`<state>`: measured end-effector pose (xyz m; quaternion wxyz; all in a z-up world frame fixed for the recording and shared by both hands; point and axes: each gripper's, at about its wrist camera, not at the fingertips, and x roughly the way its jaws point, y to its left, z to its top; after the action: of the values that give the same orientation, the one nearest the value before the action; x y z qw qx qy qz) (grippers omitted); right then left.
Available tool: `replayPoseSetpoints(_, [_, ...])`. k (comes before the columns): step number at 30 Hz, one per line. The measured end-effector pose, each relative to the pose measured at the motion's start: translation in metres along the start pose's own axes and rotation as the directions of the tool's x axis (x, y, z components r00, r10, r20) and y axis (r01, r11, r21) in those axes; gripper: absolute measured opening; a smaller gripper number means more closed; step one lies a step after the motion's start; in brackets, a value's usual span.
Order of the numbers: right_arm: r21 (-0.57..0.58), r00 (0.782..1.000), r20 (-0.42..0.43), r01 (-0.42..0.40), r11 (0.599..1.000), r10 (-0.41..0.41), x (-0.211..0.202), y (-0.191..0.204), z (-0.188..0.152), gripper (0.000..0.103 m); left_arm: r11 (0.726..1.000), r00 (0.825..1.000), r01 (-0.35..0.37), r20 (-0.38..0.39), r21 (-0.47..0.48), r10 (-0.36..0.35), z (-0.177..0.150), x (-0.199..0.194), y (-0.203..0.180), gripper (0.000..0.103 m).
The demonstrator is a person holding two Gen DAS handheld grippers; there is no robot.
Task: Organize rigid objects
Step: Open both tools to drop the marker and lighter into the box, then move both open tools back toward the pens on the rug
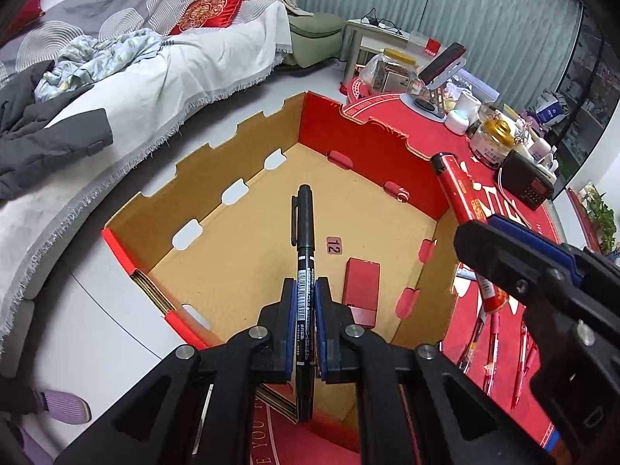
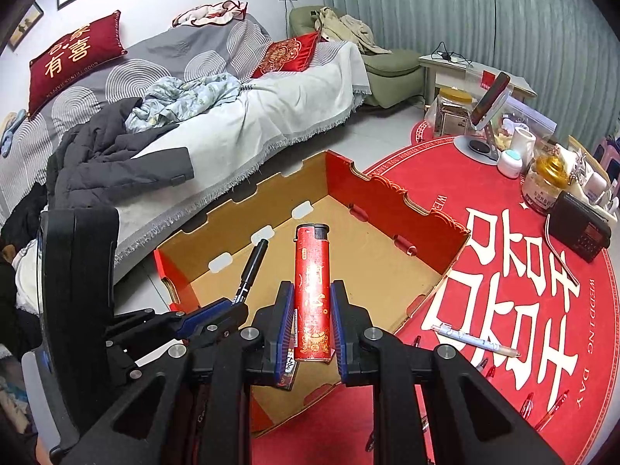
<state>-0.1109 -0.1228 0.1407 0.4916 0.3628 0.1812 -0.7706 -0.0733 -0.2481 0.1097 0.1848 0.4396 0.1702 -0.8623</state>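
Inside the cardboard box (image 1: pixel 271 240), only a red packet (image 1: pixel 361 285) lies.

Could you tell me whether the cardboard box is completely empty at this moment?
No, a small red box already lies on the floor of the cardboard box, beside the printed number, in the left wrist view.

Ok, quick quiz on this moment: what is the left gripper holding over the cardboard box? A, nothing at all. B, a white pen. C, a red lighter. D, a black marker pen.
D: in the left wrist view the left gripper has its blue pads closed on a black marker pen above the cardboard box; the red lighter is in the right gripper.
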Motion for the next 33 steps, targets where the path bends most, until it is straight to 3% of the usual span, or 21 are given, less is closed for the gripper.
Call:
replayPoseSetpoints(13, [0.008,0.998,-0.062,0.006,1.0,-0.005,0.031,-0.005,-0.006,0.02,0.999,0.998,-0.033,-0.051,0.002,0.033,-0.007,0.023,0.007,0.009])
replayPoseSetpoints(19, [0.041,0.986,-0.167,0.021,0.999,-0.014,0.054,-0.016,-0.014,0.021,0.997,0.993,-0.064,-0.096,0.044,0.068,-0.011,0.036,0.0,0.012])
replayPoseSetpoints(22, [0.073,0.989,-0.145,0.027,0.997,-0.016,0.044,-0.028,-0.017,0.021,0.999,0.995,-0.047,-0.092,0.02,0.049,-0.011,0.032,0.002,0.012])
replayPoseSetpoints(24, [0.1,0.993,-0.113,0.034,0.994,-0.023,0.03,-0.037,-0.019,0.021,1.0,0.997,-0.031,-0.072,0.003,0.031,-0.012,0.026,0.003,0.019])
replayPoseSetpoints(25, [0.122,0.995,-0.094,0.034,0.992,-0.022,0.018,-0.044,-0.023,0.021,1.0,0.998,-0.023,-0.064,-0.001,0.023,-0.014,0.023,0.003,0.03])
replayPoseSetpoints(26, [0.138,0.997,-0.078,0.039,0.99,-0.028,0.008,-0.049,-0.026,0.036,1.0,0.999,-0.009,-0.049,0.006,0.009,-0.016,0.017,0.001,0.04])
replayPoseSetpoints(27, [0.153,0.997,-0.059,0.051,0.987,-0.042,-0.002,-0.055,-0.031,0.051,1.0,0.999,-0.002,-0.038,0.017,0.003,-0.018,0.013,-0.001,0.042])
replayPoseSetpoints(28, [0.167,0.998,-0.036,0.062,0.984,-0.056,-0.013,-0.06,-0.034,0.076,0.999,1.0,0.0,-0.021,0.038,0.001,-0.022,0.007,-0.006,0.042])
replayPoseSetpoints(30, [0.18,0.997,0.001,0.072,0.981,-0.074,-0.036,-0.072,-0.049,0.076,0.998,1.0,0.011,-0.004,0.061,-0.011,-0.028,-0.002,-0.014,0.041])
replayPoseSetpoints(33, [0.208,0.99,-0.014,0.142,0.968,-0.143,-0.064,-0.094,-0.081,0.076,0.995,0.999,0.054,-0.003,0.088,-0.054,-0.042,-0.015,-0.03,0.034])
